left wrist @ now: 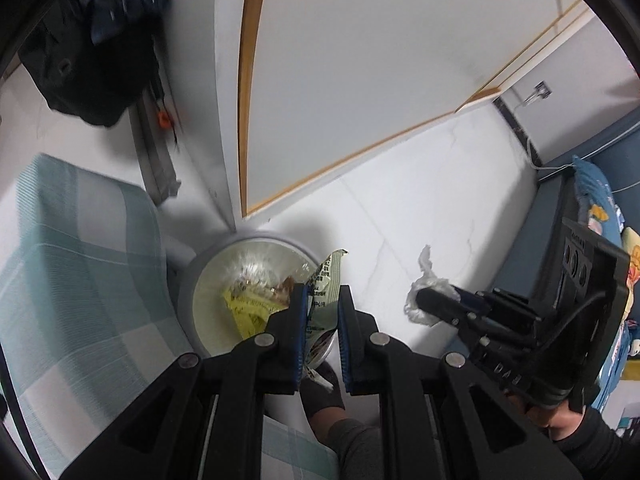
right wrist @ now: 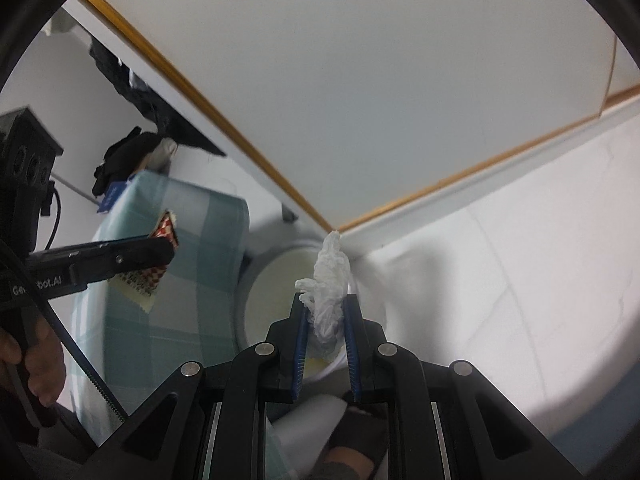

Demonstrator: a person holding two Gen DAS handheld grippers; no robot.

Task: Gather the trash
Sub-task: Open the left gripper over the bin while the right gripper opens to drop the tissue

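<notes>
A round grey trash bin (left wrist: 256, 238) with a clear liner stands on the floor, with a yellow wrapper (left wrist: 244, 312) and other scraps inside. My left gripper (left wrist: 322, 292) is shut on a pale green printed snack wrapper (left wrist: 330, 276) just above the bin's right rim. In the right wrist view that wrapper (right wrist: 138, 280) shows a red checked side, pinched in the left gripper (right wrist: 168, 250). My right gripper (right wrist: 325, 298) is shut on a crumpled white plastic wad (right wrist: 330, 280) over the bin (right wrist: 280, 254). The left wrist view shows the right gripper (left wrist: 424, 300) and its wad (left wrist: 420, 308) to the right of the bin.
A teal checked cushion (left wrist: 80, 260) lies left of the bin. A white panel with a wooden edge (left wrist: 360, 80) rises behind it. Black clothing (left wrist: 88, 68) hangs at the upper left. A blue bed with a patterned pillow (left wrist: 600, 208) is at the right. A person's foot in a dark sock (left wrist: 320, 396) is below the grippers.
</notes>
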